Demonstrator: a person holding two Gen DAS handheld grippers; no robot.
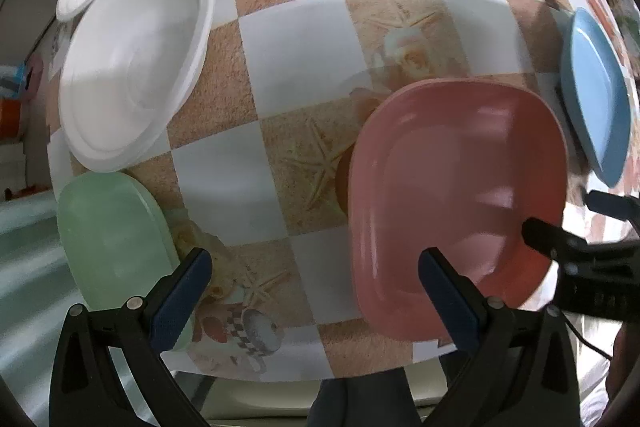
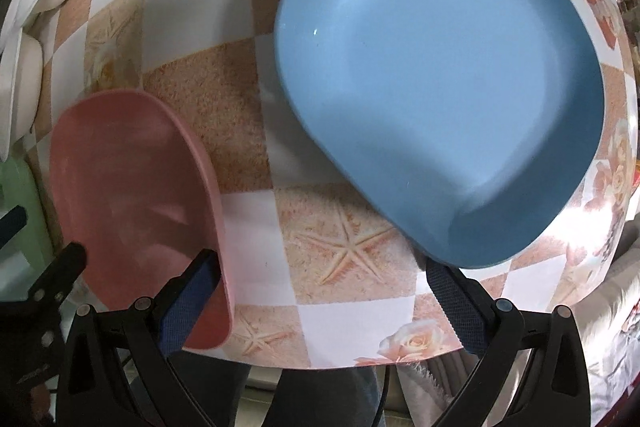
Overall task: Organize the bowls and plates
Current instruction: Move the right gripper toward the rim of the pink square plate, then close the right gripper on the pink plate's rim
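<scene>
On checkered tablecloth [image 1: 288,39], lay flat: pink plate [image 1: 456,195], blue plate [image 2: 440,83], green plate [image 1: 112,235], white bowls [image 1: 132,63]. Judged light, rigid, glossy-slick; best gripped at rim. Left gripper [image 1: 316,287] and right gripper [image 2: 324,303] spread wide, holding nothing.

Lighting is soft, moderately bright indoor light from above. Small specular highlights sit on the far inner wall of the blue plate [image 2: 440,87]; a broader sheen lies on the pink plate [image 1: 460,203]. Glare washes out the tablecloth [image 2: 576,223] at the near right edge. The pink plate casts a dark shadow to its left. Fisheye distortion bows the checks outward and a black vignette fills the corners. White plates [image 1: 132,63] appear slightly motion-blurred.
</scene>
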